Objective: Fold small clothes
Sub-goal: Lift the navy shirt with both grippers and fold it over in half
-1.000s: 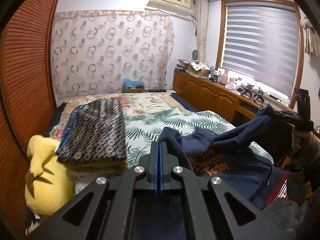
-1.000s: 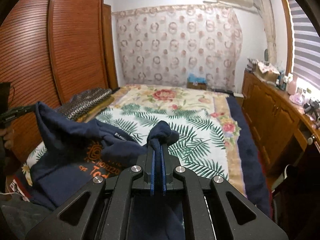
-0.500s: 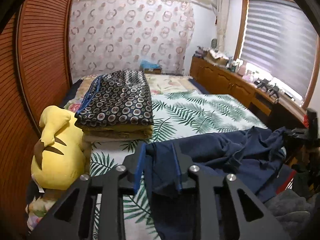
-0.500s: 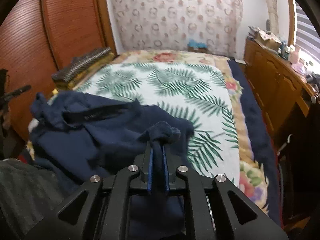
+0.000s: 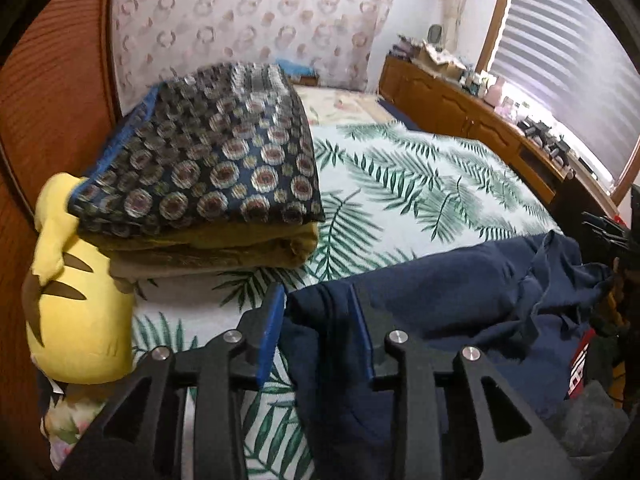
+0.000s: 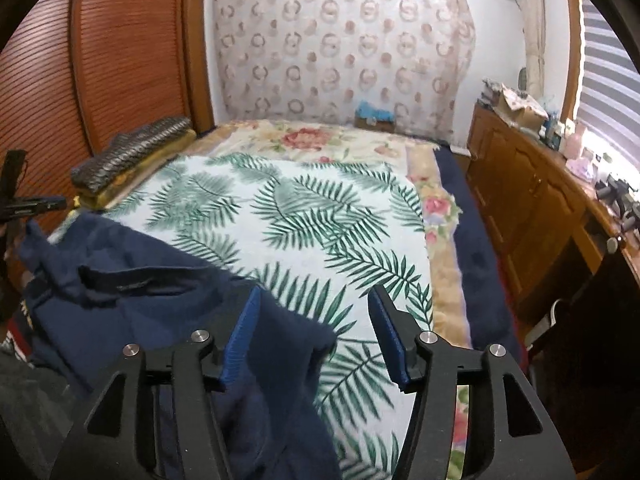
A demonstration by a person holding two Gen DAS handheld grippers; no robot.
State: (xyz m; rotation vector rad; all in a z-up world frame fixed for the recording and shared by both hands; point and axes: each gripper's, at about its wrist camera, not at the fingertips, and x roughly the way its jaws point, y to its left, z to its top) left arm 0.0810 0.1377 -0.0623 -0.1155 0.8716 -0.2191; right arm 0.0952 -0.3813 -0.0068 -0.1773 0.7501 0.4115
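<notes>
Left wrist: blurred folded blankets (image 5: 208, 184), apparently against a yellow plush (image 5: 76, 300).

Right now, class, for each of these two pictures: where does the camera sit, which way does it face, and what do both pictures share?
Left wrist view: sits on the left gripper, facing along the bed toward the curtain; open jaws, the navy shirt between them.
Right wrist view: sits on the right gripper, facing the same curtain; open jaws straddle the shirt's edge.
Shared: bed, shirt, folded blankets, curtain, cabinet, each other's gripper.
</notes>
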